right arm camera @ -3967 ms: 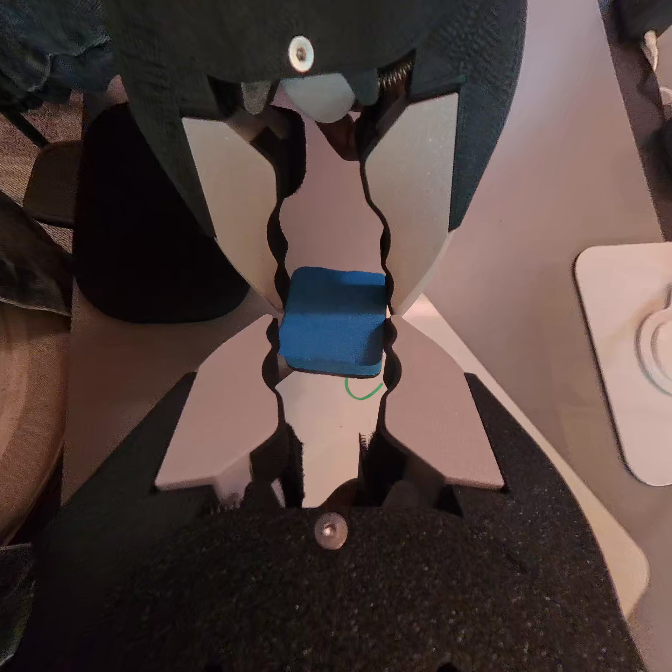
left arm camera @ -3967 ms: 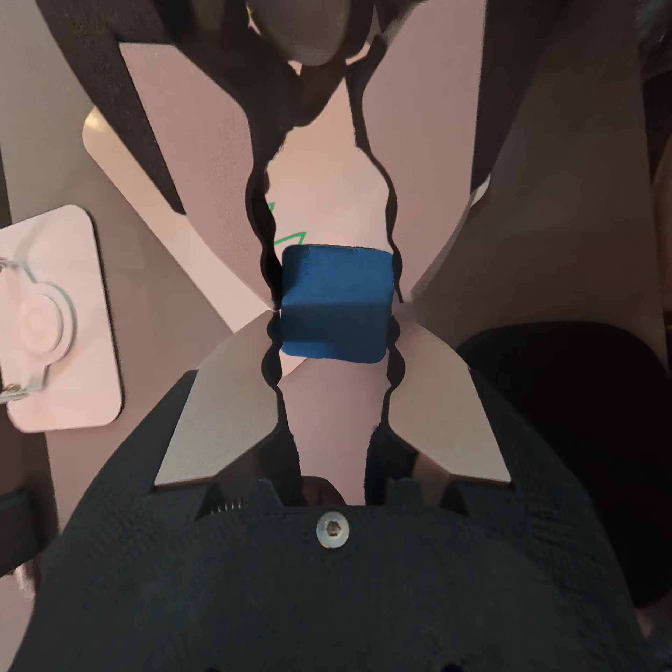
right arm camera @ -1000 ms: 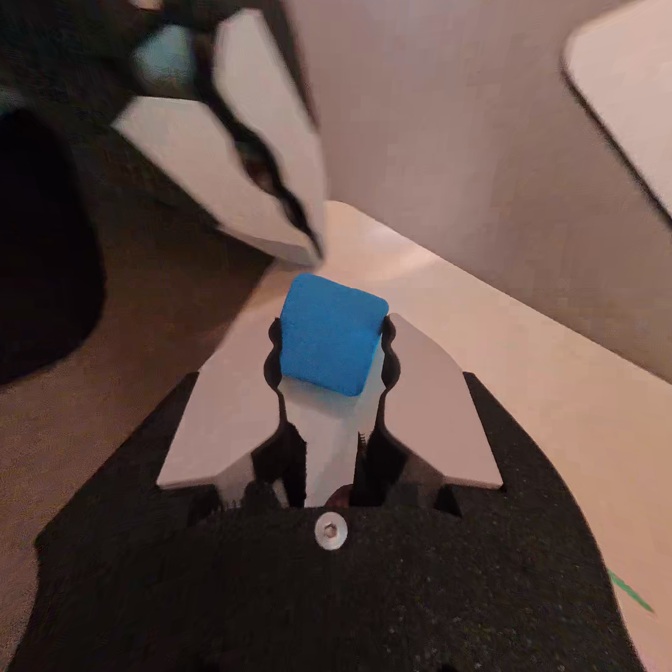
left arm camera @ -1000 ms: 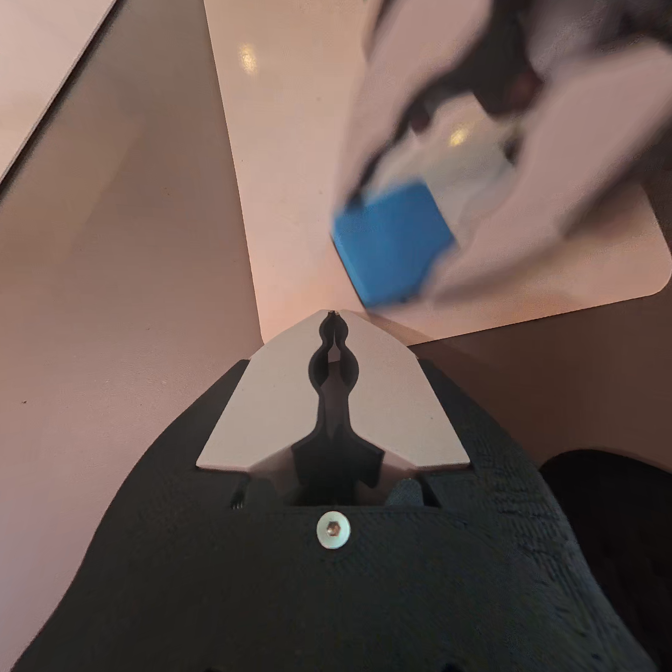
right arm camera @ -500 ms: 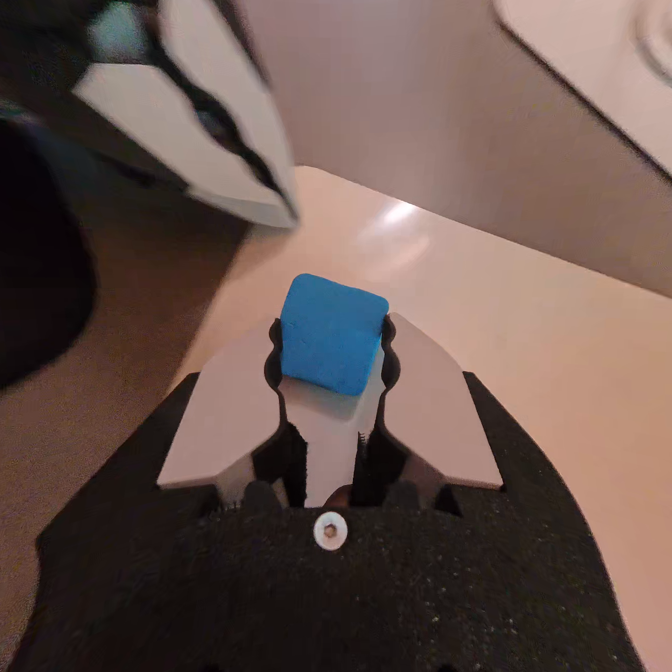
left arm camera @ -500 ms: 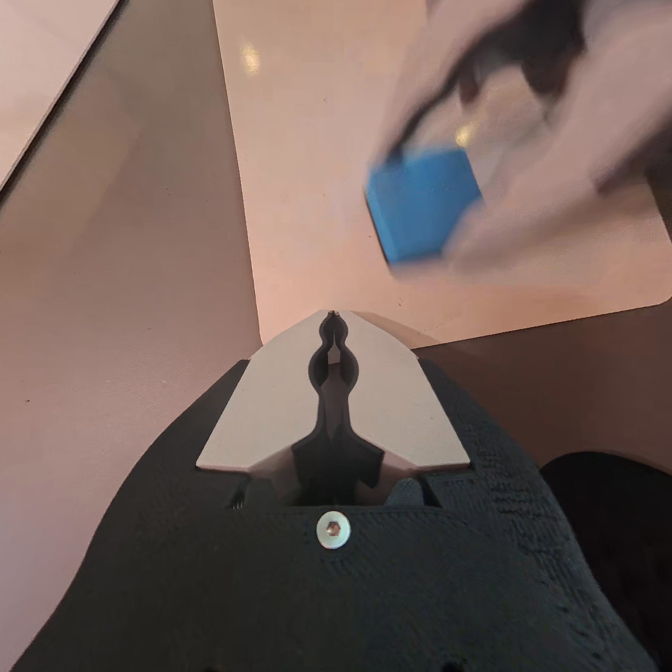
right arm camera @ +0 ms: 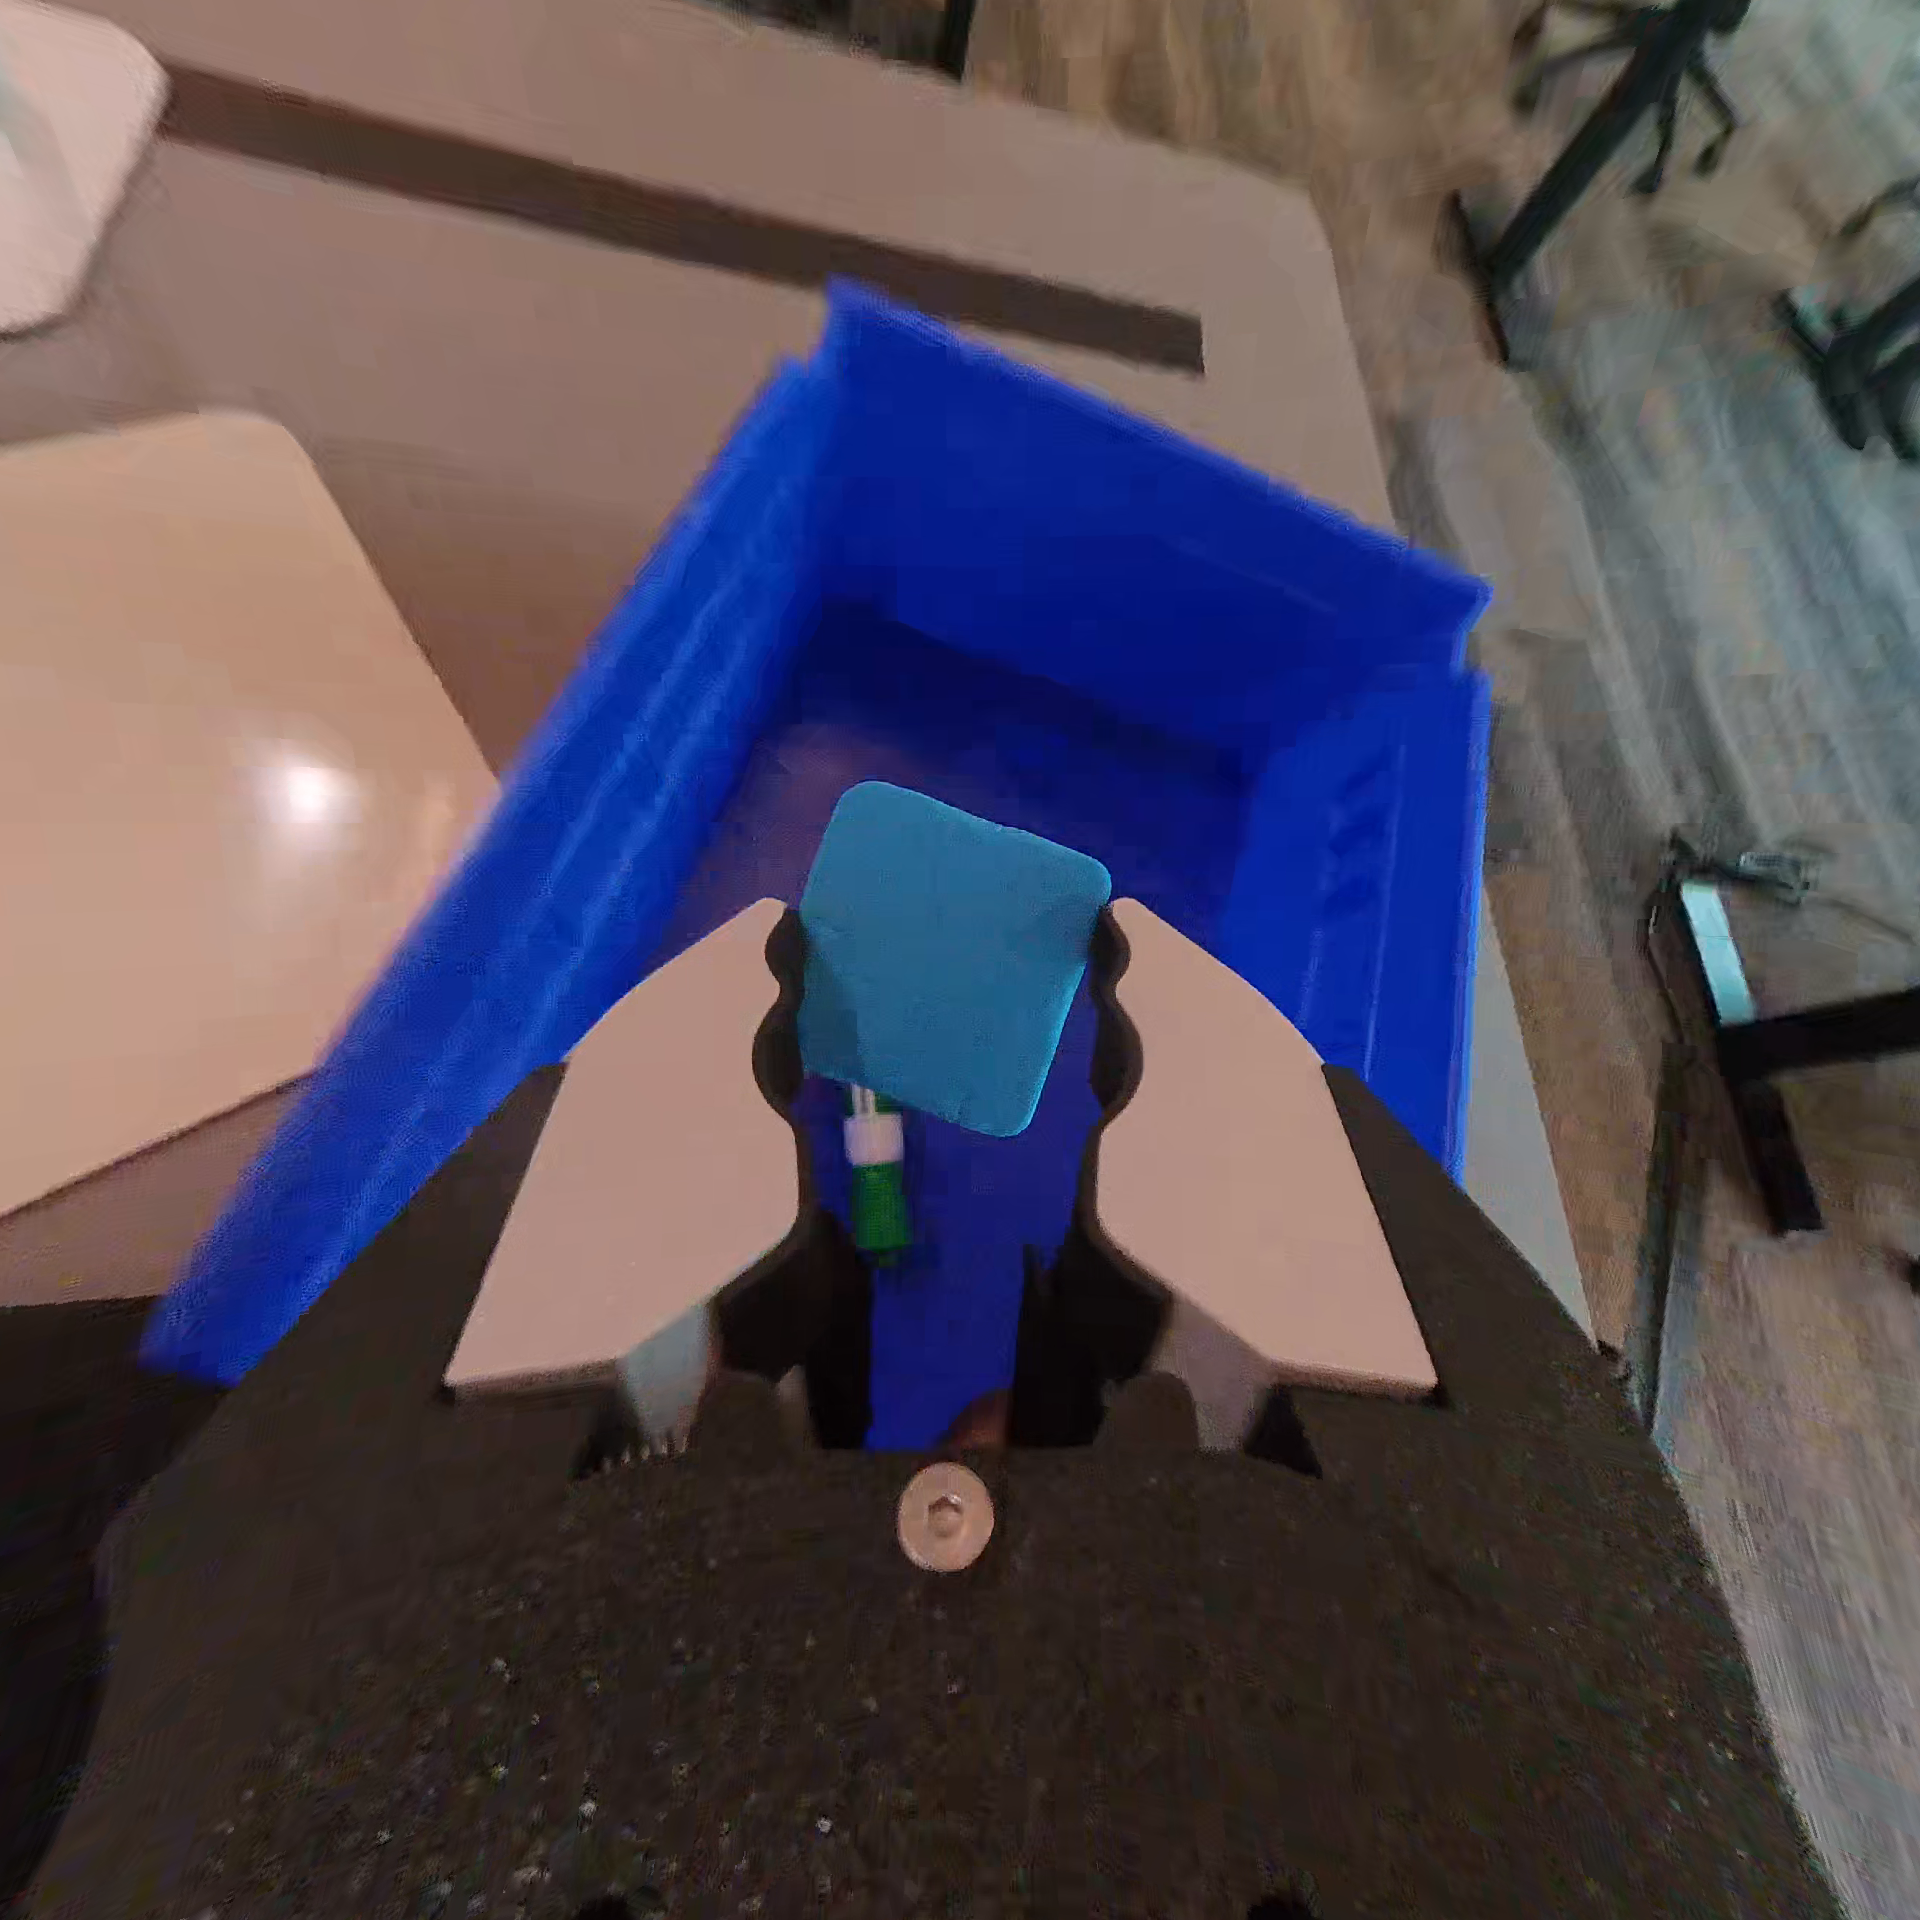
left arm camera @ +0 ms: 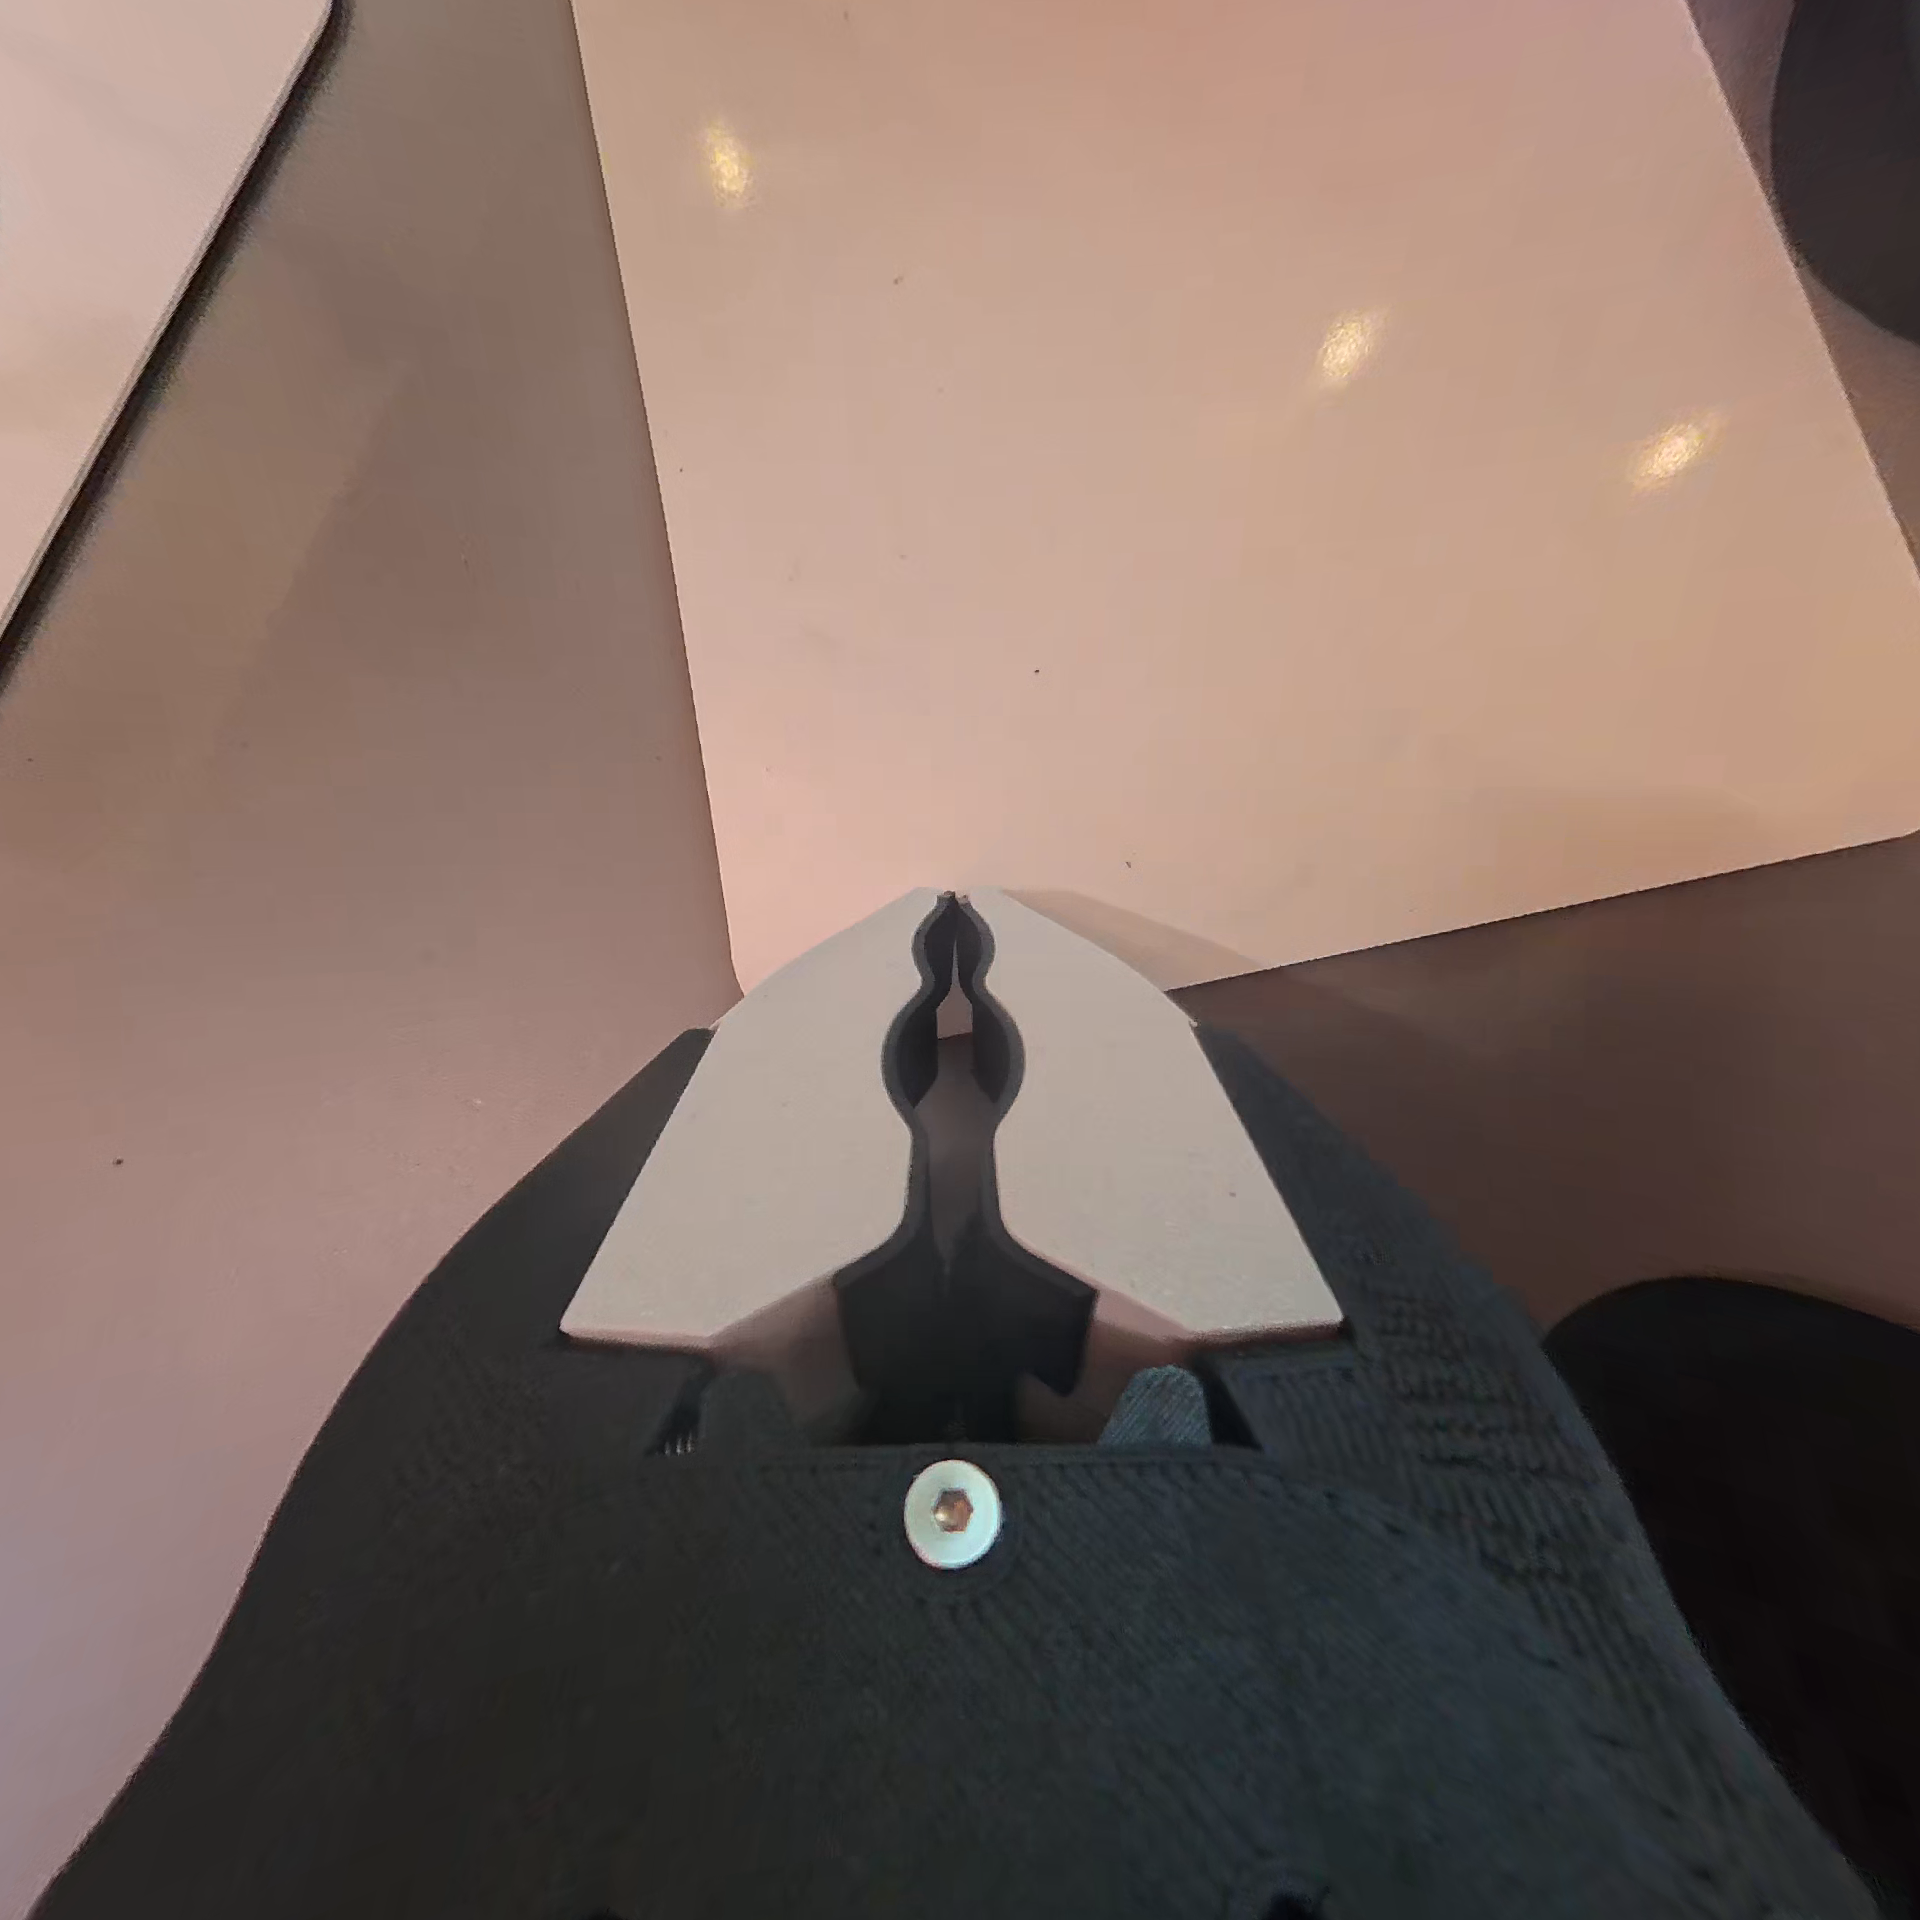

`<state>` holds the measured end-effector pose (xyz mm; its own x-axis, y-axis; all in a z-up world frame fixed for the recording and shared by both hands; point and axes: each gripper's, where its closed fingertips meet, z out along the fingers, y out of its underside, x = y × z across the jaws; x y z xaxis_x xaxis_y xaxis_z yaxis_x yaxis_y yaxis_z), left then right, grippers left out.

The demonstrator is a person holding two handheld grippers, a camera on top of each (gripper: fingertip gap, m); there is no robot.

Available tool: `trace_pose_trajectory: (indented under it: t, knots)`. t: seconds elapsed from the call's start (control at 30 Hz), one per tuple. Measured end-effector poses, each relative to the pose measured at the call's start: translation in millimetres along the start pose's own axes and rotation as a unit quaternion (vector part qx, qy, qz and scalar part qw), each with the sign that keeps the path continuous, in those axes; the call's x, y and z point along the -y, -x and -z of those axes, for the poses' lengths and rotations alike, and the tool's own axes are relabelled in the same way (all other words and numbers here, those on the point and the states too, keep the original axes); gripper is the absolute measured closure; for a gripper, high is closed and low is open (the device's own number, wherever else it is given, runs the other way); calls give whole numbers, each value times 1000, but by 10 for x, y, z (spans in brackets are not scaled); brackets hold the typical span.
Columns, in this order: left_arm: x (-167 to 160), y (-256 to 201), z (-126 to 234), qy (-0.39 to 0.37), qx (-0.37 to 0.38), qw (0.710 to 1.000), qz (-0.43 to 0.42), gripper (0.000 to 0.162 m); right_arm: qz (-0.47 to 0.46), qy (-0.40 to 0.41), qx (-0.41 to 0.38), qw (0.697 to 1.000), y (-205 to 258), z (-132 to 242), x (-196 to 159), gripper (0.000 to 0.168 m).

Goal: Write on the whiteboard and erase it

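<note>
Right gripper [right arm camera: 951, 914] clamps blue eraser [right arm camera: 951, 956] between its fingertips, above blue bin [right arm camera: 644, 790]. Left gripper [left arm camera: 954, 896] fully closed, empty, tips over whiteboard [left arm camera: 1195, 499] corner.

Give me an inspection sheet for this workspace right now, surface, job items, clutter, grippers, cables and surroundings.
Surface: grey-brown table, bare where seen.
Job's things: whiteboard flat, no marks visible; blue eraser held above the blue bin; green marker lying in the bin.
Clutter: white pad at the far table edge.
Grippers: left gripper shut, empty, at the whiteboard's near corner; right gripper shut on the eraser.
Cables: nothing seen.
Surroundings: wood-look floor, black furniture legs.
</note>
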<state>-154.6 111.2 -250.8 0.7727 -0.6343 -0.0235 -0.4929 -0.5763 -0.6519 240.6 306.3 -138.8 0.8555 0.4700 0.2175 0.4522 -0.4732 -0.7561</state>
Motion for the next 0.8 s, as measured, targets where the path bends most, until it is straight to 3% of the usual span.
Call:
trace_pose_trajectory:
  t: [0.1, 0.17, 0.2, 0.23, 0.3, 0.43, 0.57, 0.67, 0.73, 0.8]
  knots:
    - [-22, 31, 42, 15, 19, 1000, -2, 161, -26, 55, 15, 998, -105, -309, -396, 114]
    - [38, 82, 180, 1, 57, 998, 5, 150, -35, 81, 23, 996, -122, -432, -561, 112]
    - [94, 82, 290, -16, 73, 997, 13, 147, -41, 86, 24, 995, -134, -464, -599, 105]
    - [157, 75, 424, -38, 91, 995, 23, 142, -50, 81, 19, 995, -162, -466, -593, 85]
    - [264, 33, 746, -83, 130, 987, 47, 127, -62, 38, 16, 997, -195, -365, -467, 69]
    - [300, -108, 1397, -149, 212, 964, 59, 108, -84, -80, 8, 993, -202, 85, -113, 68]
    - [-53, -176, 1924, -105, 304, 943, 91, 82, -79, -167, 38, 982, 67, 558, 83, 71]
    - [-497, -215, 2257, -42, 373, 921, 105, 78, -58, -205, 72, 974, 391, 799, 89, 78]
    - [-755, -277, 2350, -16, 382, 916, 124, 78, -39, -196, 70, 977, 415, 802, 6, 90]
    - [-862, -338, 2387, -25, 376, 915, 144, 78, -46, -139, 72, 987, 195, 694, -85, 85]
